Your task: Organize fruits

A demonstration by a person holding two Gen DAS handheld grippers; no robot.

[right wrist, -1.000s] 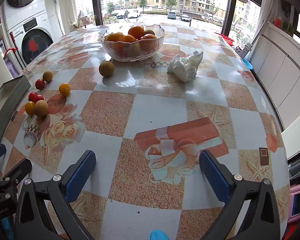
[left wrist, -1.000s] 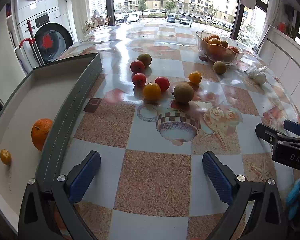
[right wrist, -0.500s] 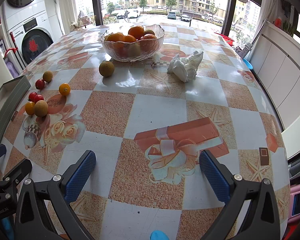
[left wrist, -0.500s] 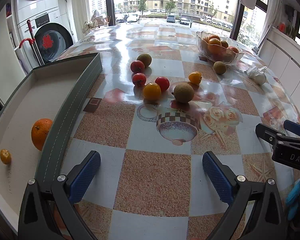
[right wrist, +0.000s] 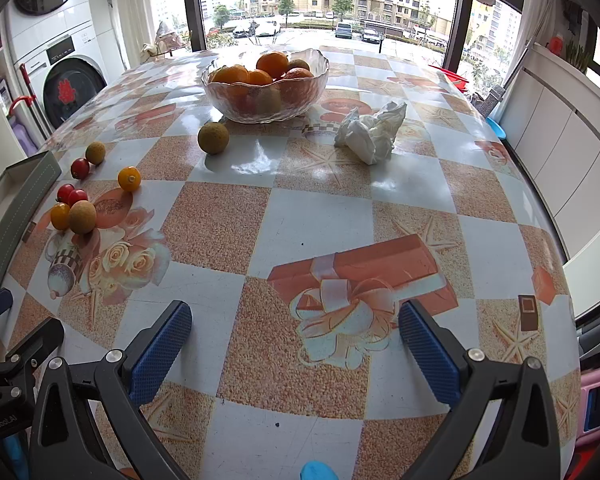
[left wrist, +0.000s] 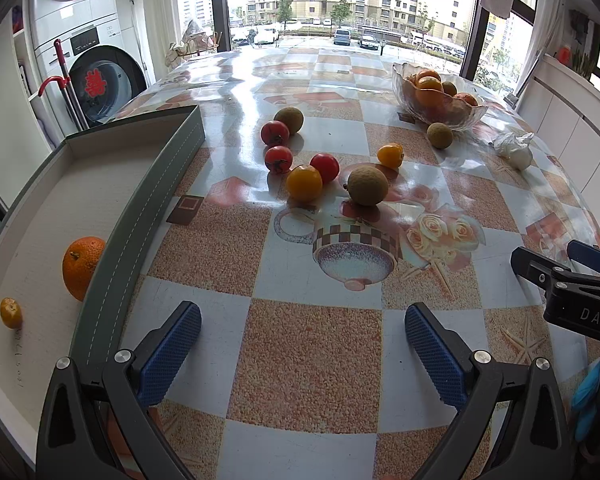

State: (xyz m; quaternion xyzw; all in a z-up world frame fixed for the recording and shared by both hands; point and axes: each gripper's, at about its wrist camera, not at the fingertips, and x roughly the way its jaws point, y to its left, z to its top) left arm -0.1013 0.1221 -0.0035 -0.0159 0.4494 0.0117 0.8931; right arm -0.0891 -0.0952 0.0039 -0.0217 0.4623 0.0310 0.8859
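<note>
Left gripper (left wrist: 302, 340) hovers over the table (left wrist: 308, 360), fingers (left wrist: 172, 344) wide apart and holding nothing; right gripper (right wrist: 296, 342) likewise, fingers (right wrist: 162, 346) spread and empty; loose fruits (left wrist: 304, 182) lie clustered mid-table, beside the tray (left wrist: 140, 216); an orange (left wrist: 82, 266) and a small fruit (left wrist: 11, 313) sit inside the tray; the glass bowl (right wrist: 266, 98) holds oranges, a brown fruit (right wrist: 213, 138) just beside it, a crumpled tissue (right wrist: 370, 132) nearby.
</note>
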